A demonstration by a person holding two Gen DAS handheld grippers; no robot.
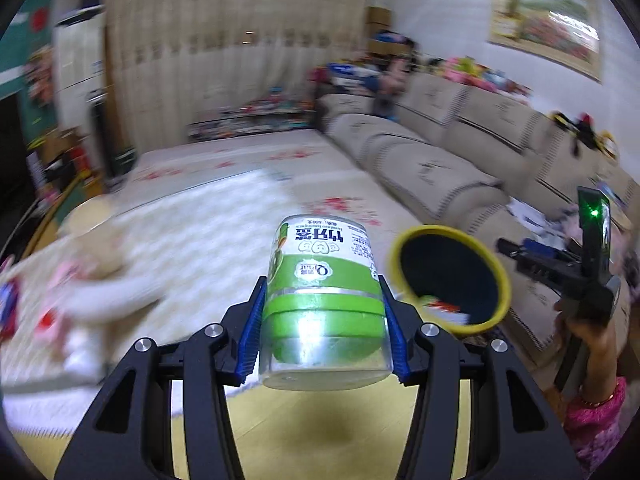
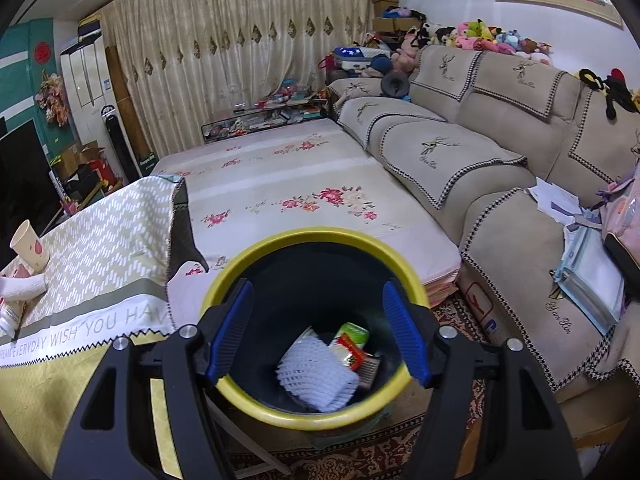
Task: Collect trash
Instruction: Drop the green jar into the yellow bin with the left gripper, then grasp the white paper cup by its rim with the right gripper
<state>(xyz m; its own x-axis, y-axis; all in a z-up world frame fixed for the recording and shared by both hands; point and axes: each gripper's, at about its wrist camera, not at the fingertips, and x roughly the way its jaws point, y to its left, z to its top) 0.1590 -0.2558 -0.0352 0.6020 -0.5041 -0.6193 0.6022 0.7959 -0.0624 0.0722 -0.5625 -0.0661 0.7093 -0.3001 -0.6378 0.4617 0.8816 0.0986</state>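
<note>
My left gripper [image 1: 324, 324] is shut on a green and white toothpick canister [image 1: 324, 292], held above the table, left of the trash bin [image 1: 496, 264]. The bin is dark with a yellow rim and sits just right of the canister. My right gripper [image 2: 316, 336] is open and empty, hovering over the bin's mouth [image 2: 256, 400]. Inside the bin lie a white foam net [image 2: 316, 372], a green packet [image 2: 354, 334] and a red wrapper [image 2: 350, 354]. The right gripper also shows in the left wrist view [image 1: 576, 272], held by a hand.
A table with a patterned cloth [image 2: 100, 248] holds a paper cup [image 2: 28, 246] and white items [image 2: 22, 288] at the left. A beige sofa [image 2: 500, 152] runs along the right, with papers [image 2: 576, 240] on it. A flowered mat [image 2: 304, 188] lies behind the bin.
</note>
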